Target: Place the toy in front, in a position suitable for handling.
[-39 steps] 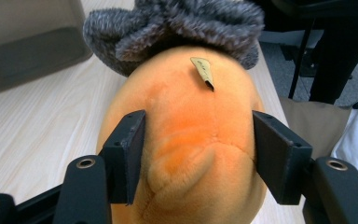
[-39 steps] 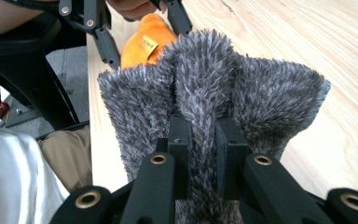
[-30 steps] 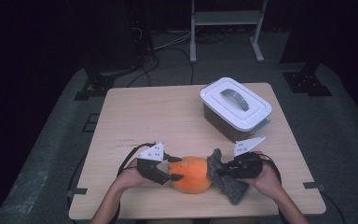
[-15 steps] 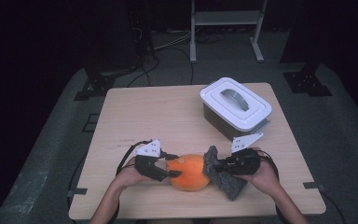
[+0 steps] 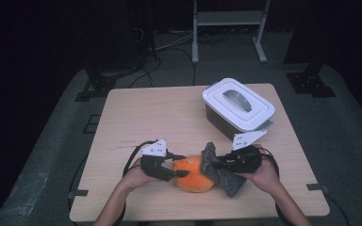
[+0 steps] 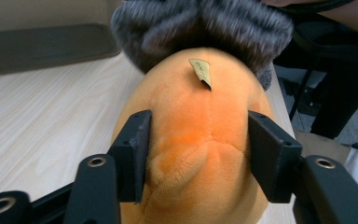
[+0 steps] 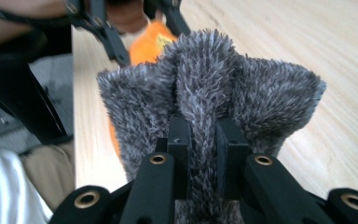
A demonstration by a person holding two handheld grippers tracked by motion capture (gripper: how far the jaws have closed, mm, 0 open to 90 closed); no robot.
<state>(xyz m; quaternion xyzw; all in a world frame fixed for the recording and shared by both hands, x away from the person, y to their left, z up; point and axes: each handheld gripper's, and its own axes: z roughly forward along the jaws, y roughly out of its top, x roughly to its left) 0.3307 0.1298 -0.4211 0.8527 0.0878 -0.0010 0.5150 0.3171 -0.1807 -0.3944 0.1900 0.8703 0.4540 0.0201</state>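
High view: round orange plush toy [image 5: 194, 173] sits at the near edge of the light wooden table [image 5: 169, 117], between both hands. Left gripper [image 5: 173, 165] clamps its left side. Right gripper [image 5: 219, 164] pinches a fuzzy grey plush piece [image 5: 221, 170], which touches the toy's right side. Compared with a second ago the right hand has lifted a bit and the grey piece stands more upright against the toy; the toy itself has barely shifted. The white lidded plastic box [image 5: 238, 109] is well apart, at the far right.

Left gripper view: both jaws press into the orange plush, denting it, so it's a firm hold. A small tan tag [image 6: 201, 72] shows on top, grey fur just beyond.

Right gripper view: jaws nearly closed on a fold of grey fur, orange visible behind.

Likely meaning: the toy is steadied while the grey part gets pulled up, or fitted on; can't tell which.
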